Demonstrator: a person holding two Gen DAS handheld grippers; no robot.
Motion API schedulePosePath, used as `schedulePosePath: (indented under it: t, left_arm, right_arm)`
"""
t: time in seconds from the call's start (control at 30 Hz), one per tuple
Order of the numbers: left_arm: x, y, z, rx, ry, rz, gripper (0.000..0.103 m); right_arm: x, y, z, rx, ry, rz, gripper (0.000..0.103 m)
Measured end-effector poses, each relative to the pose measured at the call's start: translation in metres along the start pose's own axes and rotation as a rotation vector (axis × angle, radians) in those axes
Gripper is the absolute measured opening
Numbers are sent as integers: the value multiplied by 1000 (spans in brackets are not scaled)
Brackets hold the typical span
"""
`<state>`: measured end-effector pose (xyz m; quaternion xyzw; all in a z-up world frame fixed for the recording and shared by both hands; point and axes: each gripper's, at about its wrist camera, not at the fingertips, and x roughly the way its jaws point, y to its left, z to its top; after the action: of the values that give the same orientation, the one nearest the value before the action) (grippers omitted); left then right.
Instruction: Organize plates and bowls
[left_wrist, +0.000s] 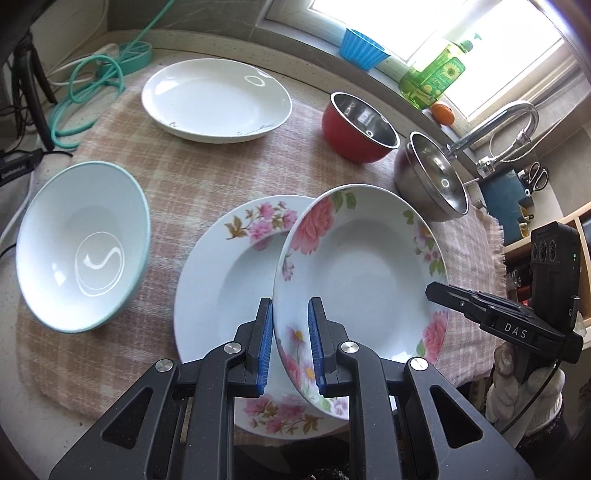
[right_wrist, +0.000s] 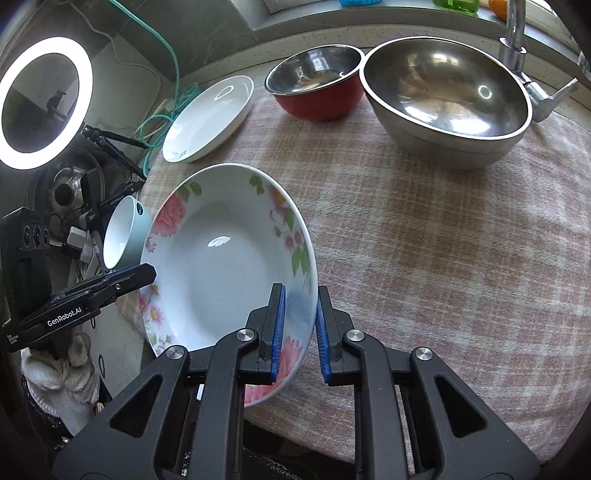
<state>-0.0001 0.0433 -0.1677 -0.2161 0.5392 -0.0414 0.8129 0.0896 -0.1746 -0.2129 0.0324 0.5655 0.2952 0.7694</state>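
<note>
Plates with flowers fill the middle of both views. In the left wrist view my left gripper (left_wrist: 290, 343) has its blue pads on both sides of the rim of the tilted floral plate (left_wrist: 364, 266), so it is closed on this plate, which leans over a second floral plate (left_wrist: 221, 280) lying flat on the checked cloth (left_wrist: 177, 173). In the right wrist view my right gripper (right_wrist: 298, 332) also sits over the rim of the same plate at lower centre; the left pad touches the inner face, but at the right pad I see a narrow gap, so I cannot tell if it really clamps. At the right edge of the left view the right gripper appears as a black body. A light blue bowl (left_wrist: 83, 247) stands tilted at the left of this frame, apart from the plates. A plain white plate (left_wrist: 216, 99) lies at upper centre, a red bowl (left_wrist: 358, 129) with steel inside is to its right, and a steel bowl (left_wrist: 432, 181) stands just beside it, near the faucet (left_wrist: 509, 118). A ring light (right_wrist: 44, 103) glows at the upper left of the right view.
</note>
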Motion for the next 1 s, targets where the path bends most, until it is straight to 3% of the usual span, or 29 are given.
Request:
schedulePosePath:
  t: [0.37,1.0]
  left_arm:
    - [0,33,-7,-36,13,45,17]
    - [-3,41,-7,-50,-2,67,17]
  right_arm:
    - [29,22,-3,-34,59,1,16]
    - [37,44,-4,-135,70,-94,20]
